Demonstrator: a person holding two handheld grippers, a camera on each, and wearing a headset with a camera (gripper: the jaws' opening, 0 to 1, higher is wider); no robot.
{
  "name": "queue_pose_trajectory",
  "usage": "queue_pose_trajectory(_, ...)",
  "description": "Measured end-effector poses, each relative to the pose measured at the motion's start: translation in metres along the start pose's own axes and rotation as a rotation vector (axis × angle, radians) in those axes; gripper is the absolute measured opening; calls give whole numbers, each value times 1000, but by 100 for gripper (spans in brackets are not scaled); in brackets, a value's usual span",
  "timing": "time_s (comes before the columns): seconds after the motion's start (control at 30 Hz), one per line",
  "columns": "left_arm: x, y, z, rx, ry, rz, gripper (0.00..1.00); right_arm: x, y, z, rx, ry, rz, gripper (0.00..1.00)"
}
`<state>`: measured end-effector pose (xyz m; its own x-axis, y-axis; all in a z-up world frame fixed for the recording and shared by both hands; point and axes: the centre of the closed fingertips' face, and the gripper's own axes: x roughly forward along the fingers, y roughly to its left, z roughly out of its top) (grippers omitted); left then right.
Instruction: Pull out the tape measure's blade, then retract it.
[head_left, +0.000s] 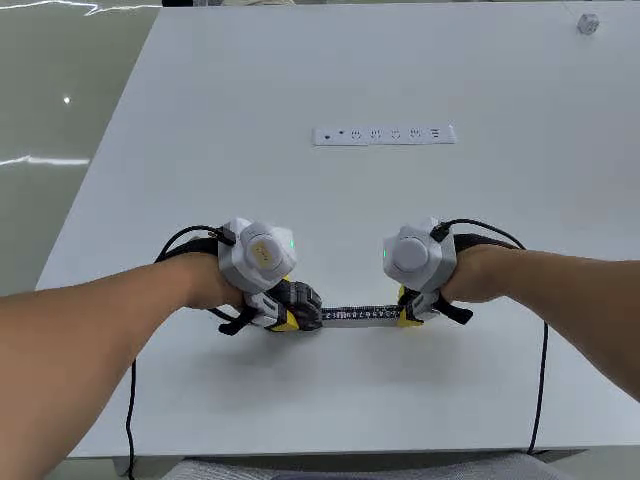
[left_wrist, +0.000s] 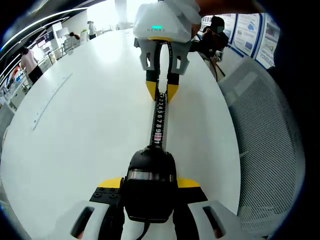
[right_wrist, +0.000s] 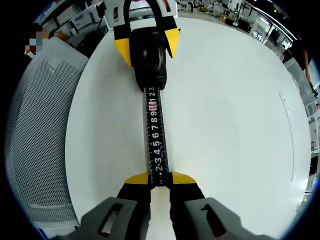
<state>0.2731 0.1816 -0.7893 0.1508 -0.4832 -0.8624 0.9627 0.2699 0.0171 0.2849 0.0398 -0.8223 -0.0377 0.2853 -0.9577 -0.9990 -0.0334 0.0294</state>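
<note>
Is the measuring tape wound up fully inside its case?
No, the blade stretches out of the black case to the right claw, its numbers showing.

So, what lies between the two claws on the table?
The pulled-out blade, running from the case in the left claw to the right claw pinching its end; the head view shows it.

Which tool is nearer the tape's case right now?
Left. The left tool is shut on the case itself. The right tool grips the blade near its tip, with the pulled-out stretch of blade between it and the case.
</note>
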Motion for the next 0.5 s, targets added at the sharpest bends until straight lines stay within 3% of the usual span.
queue_pose_trajectory(0.5, 0, 0, 1, 5, 1, 6, 34, -4, 0, -13, 15, 5, -4, 13)
